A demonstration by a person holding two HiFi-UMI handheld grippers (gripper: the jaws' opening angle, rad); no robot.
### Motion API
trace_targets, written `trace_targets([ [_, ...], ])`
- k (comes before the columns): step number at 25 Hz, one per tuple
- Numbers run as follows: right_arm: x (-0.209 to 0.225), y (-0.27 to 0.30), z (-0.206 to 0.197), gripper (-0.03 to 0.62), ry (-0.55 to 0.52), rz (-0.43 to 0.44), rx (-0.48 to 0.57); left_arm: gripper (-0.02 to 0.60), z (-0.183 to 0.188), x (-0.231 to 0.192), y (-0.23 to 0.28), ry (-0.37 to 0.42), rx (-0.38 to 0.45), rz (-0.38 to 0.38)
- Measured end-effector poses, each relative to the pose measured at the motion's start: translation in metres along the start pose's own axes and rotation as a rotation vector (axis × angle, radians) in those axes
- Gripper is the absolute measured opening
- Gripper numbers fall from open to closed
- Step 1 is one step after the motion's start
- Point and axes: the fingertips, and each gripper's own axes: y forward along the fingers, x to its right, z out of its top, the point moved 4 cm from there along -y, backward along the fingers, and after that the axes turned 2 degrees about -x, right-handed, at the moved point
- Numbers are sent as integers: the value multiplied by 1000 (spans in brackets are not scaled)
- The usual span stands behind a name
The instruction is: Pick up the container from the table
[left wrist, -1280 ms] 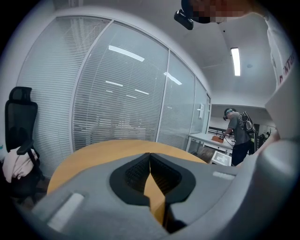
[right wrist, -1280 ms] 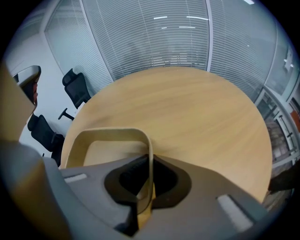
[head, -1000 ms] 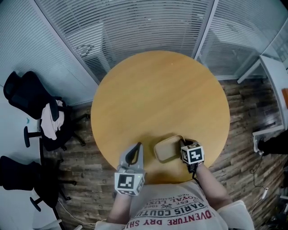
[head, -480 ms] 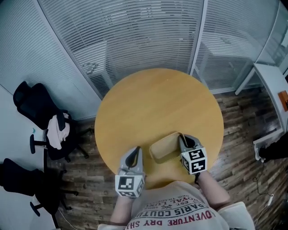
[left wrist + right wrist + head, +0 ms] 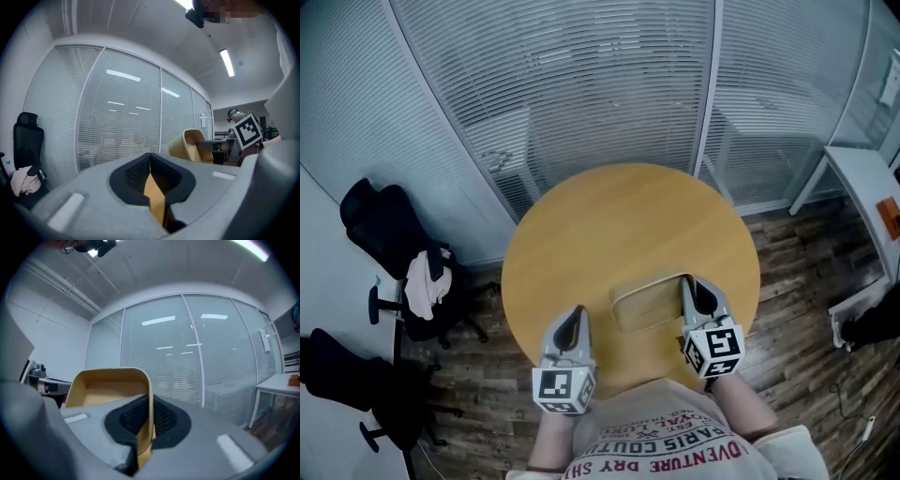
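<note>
A round tan wooden bench (image 5: 628, 225) lies below. Above its near part is a shallow tan rounded-rectangular container (image 5: 647, 305), lifted clear, with one wall clamped in the right gripper (image 5: 692, 284). The left gripper (image 5: 575, 314) hovers nearby, jaws together, empty.

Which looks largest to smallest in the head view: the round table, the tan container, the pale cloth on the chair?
1. round table
2. container, held up nearer the camera, which flatters it
3. cloth, farther off on the chair; true size against the container is unsure
</note>
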Motion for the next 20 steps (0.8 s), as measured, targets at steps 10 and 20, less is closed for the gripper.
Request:
trace_targets([
  [10, -8, -11, 1, 5, -24, 32, 34, 8, 7, 1, -17, 13, 21, 16],
  [20, 0, -16, -4, 5, -24, 42, 9, 8, 6, 10, -18, 22, 12, 25],
])
